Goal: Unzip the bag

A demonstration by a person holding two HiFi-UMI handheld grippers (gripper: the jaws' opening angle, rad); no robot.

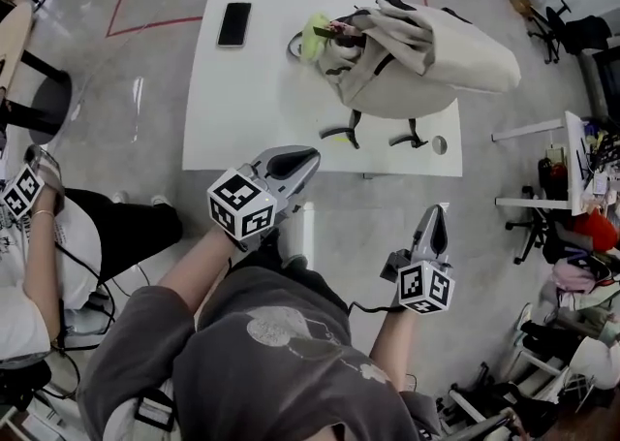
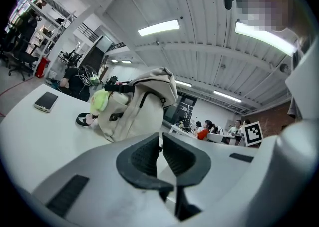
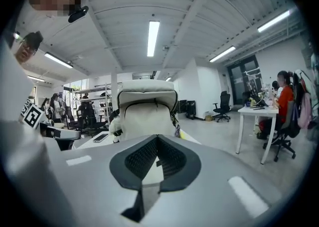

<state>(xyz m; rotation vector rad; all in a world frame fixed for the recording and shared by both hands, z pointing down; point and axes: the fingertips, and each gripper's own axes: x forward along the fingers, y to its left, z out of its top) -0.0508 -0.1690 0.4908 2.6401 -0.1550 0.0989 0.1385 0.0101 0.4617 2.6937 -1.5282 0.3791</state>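
Note:
A beige backpack [image 1: 407, 66] lies on the white table [image 1: 242, 119], its dark straps hanging toward the near edge. A green plush toy [image 1: 316, 37] hangs at its left end. Both grippers are held off the table, in front of the person's body. My left gripper [image 1: 308, 156] is just short of the table's near edge, jaws a sliver apart and empty. My right gripper [image 1: 436, 208] is lower right, jaws shut on nothing. The left gripper view has the backpack [image 2: 134, 106] beyond the left gripper [image 2: 160, 136]. The right gripper view has the backpack [image 3: 147, 111] upright beyond the right gripper [image 3: 157, 137].
A black phone [image 1: 234, 24] lies on the table's far left part. A cable hole [image 1: 439, 145] is near the table's front right corner. Another person [image 1: 39, 255] sits at the left with a marker cube [image 1: 21, 195]. Desks and clutter [image 1: 572, 197] fill the right side.

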